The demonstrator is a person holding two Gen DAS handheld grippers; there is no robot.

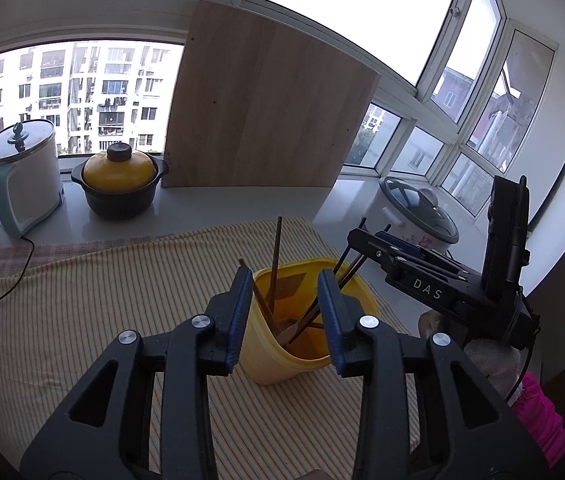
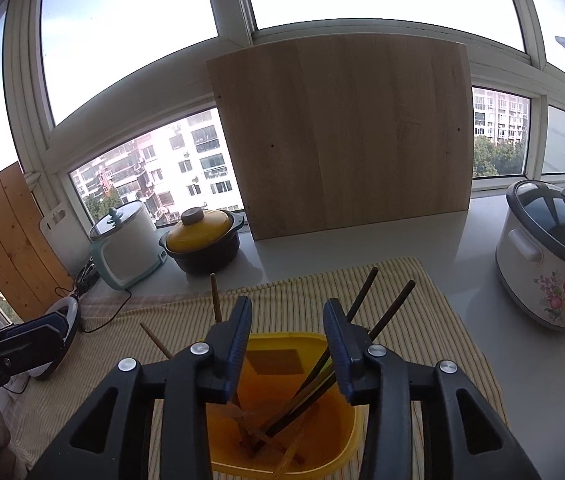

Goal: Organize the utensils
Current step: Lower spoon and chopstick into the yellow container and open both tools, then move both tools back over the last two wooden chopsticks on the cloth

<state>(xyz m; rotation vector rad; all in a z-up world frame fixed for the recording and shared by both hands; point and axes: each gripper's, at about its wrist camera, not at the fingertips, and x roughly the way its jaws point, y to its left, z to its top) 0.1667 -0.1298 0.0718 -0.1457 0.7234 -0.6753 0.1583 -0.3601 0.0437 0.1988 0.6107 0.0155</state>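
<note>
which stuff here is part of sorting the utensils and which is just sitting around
Part of the job: yellow tub, chopsticks in it, left gripper, right gripper.

Just there: wooden board, yellow-lidded pot, flowered cooker, white kettle, striped cloth.

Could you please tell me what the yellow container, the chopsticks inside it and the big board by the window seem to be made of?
Yellow container: probably plastic, thin, smooth, slightly translucent walls. Chopsticks: likely wood or bamboo, brown and matte; the darker ones may be lacquered. Board: pale wood or wood-look laminate, with visible grain.
</note>
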